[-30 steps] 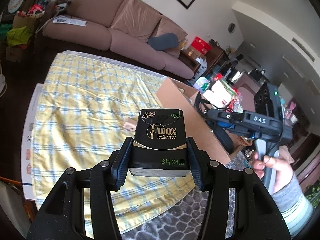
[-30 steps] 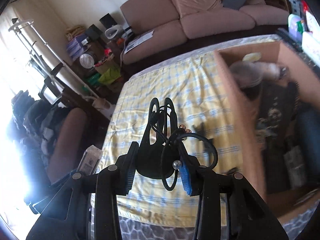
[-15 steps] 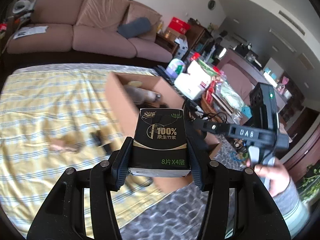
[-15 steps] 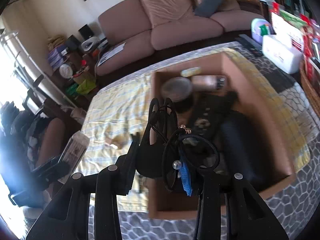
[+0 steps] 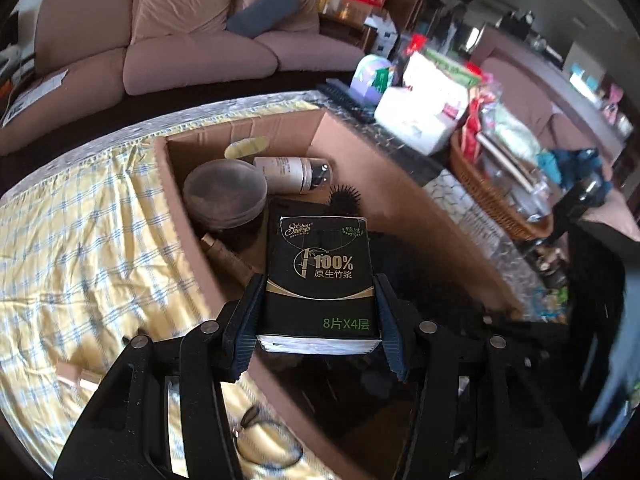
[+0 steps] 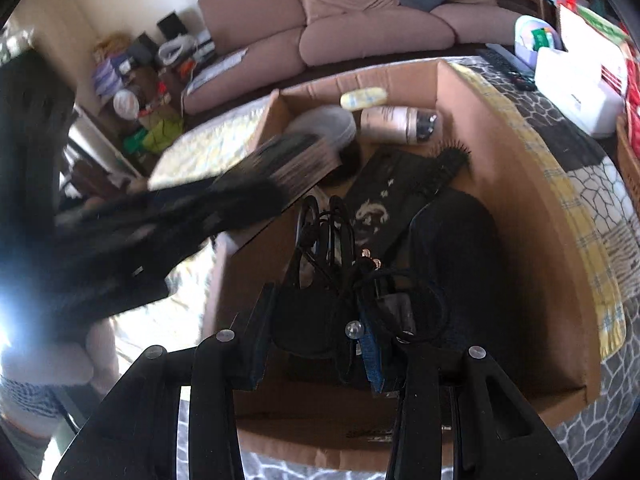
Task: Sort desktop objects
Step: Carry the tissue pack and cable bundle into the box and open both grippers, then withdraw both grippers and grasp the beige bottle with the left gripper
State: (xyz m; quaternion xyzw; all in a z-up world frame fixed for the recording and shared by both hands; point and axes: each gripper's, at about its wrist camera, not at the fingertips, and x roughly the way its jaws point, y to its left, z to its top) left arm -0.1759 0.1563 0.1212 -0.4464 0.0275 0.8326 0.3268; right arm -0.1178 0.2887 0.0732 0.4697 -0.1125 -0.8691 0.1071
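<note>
My left gripper (image 5: 318, 320) is shut on a black tissue pack (image 5: 320, 276) with green and white print, held over the open cardboard box (image 5: 404, 208). Inside the box lie a round lidded jar (image 5: 226, 194), a white bottle (image 5: 288, 174), a black hairbrush (image 5: 346, 196) and a pale yellow item (image 5: 245, 146). My right gripper (image 6: 320, 320) is shut on a black coiled cable bundle (image 6: 320, 276), hanging above dark items in the same box (image 6: 520, 220). In the right wrist view the left gripper with the tissue pack (image 6: 280, 168) shows as a blur at the left.
The box stands on a yellow checked cloth (image 5: 80, 240), where a small tan item (image 5: 76, 376) and a thin loop of wire (image 5: 260, 432) lie. A wicker basket (image 5: 492, 200), a white box (image 5: 416, 116) and a remote (image 5: 348, 96) crowd the right. A sofa (image 5: 160, 40) is behind.
Both grippers have swung from over the yellow cloth to over the open box, each keeping its load. The left gripper has come into the right wrist view.
</note>
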